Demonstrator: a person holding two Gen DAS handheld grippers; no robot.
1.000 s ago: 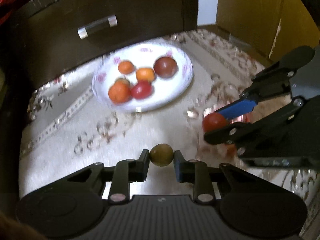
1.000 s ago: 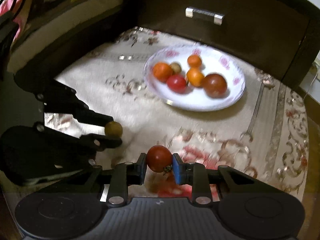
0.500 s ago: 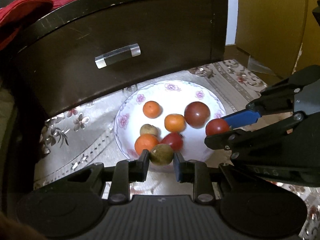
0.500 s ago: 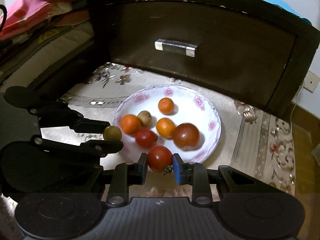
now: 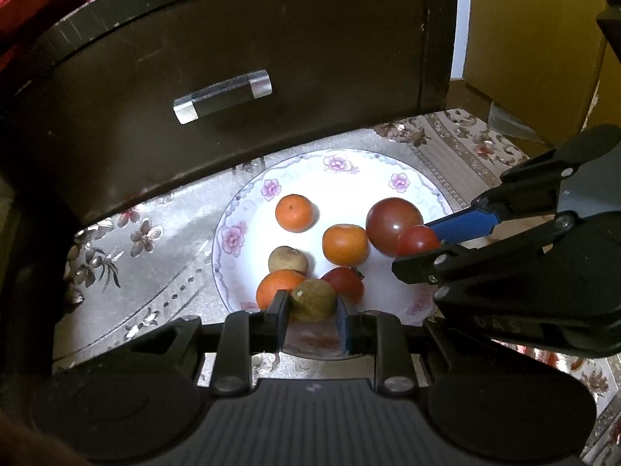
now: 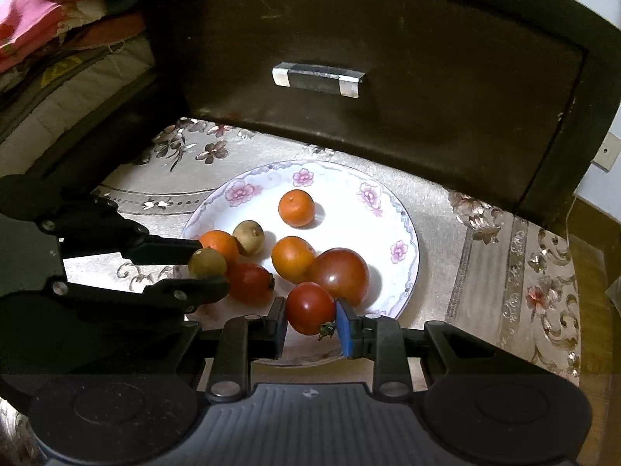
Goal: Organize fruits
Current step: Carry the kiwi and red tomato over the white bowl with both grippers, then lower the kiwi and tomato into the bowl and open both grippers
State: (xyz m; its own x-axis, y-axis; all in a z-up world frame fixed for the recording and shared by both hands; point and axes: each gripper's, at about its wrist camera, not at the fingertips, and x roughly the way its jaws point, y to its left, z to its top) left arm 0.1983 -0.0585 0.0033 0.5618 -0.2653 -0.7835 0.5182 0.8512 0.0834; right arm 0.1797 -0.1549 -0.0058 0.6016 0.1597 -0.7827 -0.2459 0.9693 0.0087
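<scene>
A white floral plate (image 5: 333, 171) (image 6: 403, 225) lies on the patterned cloth and holds several fruits: oranges, a small red tomato, a large dark tomato (image 5: 392, 219) (image 6: 341, 273) and a brown fruit (image 5: 288, 259). My left gripper (image 5: 313, 305) (image 6: 207, 268) is shut on a brown-green fruit (image 5: 313, 299) (image 6: 207, 262) over the plate's near left edge. My right gripper (image 6: 310, 320) (image 5: 421, 242) is shut on a red tomato (image 6: 310, 308) (image 5: 417, 240) over the plate's near right part, next to the large tomato.
A dark wooden drawer front (image 5: 233, 58) (image 6: 368, 77) with a clear handle (image 5: 223, 95) stands just behind the plate. Folded fabrics (image 6: 58, 31) pile at the left. A wooden panel (image 5: 535, 39) is at the right.
Both grippers have moved forward with their fruits, from over the cloth to over the plate's near edge. Both stay shut.
</scene>
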